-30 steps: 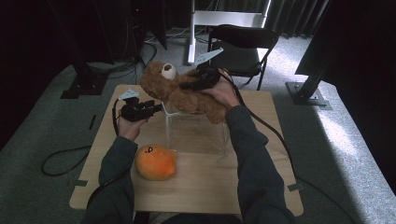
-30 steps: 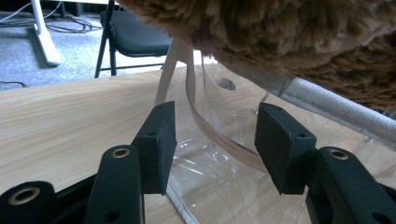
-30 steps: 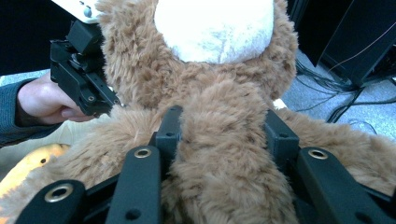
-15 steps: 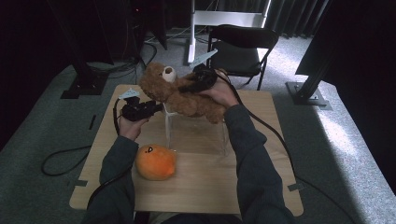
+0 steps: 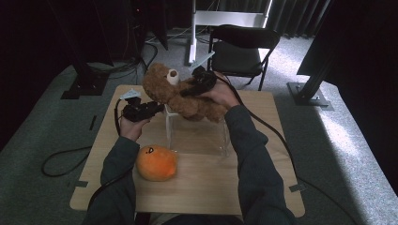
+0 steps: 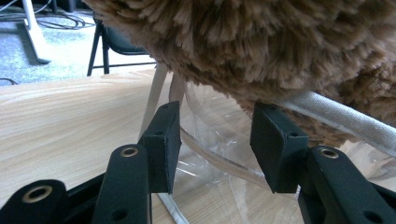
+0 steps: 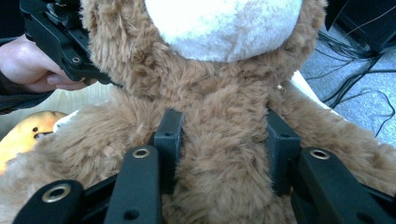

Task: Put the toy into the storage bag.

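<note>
My right tool (image 7: 219, 154) is clamped around the body of the brown teddy bear (image 5: 180, 96), its jaws sunk into the fur on either side of the torso. I hold the bear up above the clear plastic bag (image 5: 197, 133) that stands on the tabletop (image 5: 263, 187), its head tipped toward my left. My left tool (image 6: 215, 147) has its jaws spread apart at the bag's rim, right under the bear's fur; a pale fabric edge strip (image 6: 341, 119) runs past the far jaw, and I cannot tell whether either jaw touches it. An orange plush toy (image 5: 156, 162) lies on the tabletop near my left forearm.
</note>
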`<state>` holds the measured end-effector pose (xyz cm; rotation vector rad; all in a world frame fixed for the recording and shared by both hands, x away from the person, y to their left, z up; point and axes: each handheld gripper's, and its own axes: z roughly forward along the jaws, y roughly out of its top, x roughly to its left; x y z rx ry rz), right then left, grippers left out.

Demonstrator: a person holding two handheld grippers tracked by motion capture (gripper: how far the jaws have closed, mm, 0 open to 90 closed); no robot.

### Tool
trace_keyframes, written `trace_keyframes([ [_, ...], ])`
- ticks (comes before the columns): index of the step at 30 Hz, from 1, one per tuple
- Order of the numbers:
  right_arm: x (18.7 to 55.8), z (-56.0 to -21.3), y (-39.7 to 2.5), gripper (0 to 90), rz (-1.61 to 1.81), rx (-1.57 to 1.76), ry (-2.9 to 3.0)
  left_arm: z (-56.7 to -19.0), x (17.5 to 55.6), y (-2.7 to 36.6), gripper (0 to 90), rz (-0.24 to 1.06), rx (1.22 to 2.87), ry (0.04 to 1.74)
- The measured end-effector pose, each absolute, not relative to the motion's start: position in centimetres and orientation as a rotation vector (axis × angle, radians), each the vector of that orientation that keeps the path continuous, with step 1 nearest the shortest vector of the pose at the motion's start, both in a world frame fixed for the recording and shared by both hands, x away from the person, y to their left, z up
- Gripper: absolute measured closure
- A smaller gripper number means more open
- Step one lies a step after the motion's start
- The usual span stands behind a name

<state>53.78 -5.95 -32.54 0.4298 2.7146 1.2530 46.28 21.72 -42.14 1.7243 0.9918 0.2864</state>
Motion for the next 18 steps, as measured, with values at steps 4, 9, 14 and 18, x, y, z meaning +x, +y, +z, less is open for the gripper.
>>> trace_keyframes([
  [4, 53.8, -32.5, -6.0, 56.9, 1.239, 0.435, 2.725, -42.1, 46.3, 21.6, 53.7, 0.288, 1.725, 0.993],
  [9, 53.5, -33.1, -5.3, 56.5, 1.09, 0.394, 2.747, -42.1, 46.3, 21.5, 53.8, 0.285, 1.724, 0.99],
  [14, 53.6, -34.2, -4.9, 58.3, 1.031, 0.395, 2.772, -42.1, 46.3, 21.6, 53.6, 0.276, 1.719, 0.983],
  [18, 53.6, -34.5, -4.6, 59.9, 1.032, 0.387, 2.777, -42.1, 46.3, 21.6, 53.2, 0.273, 1.716, 0.981],
])
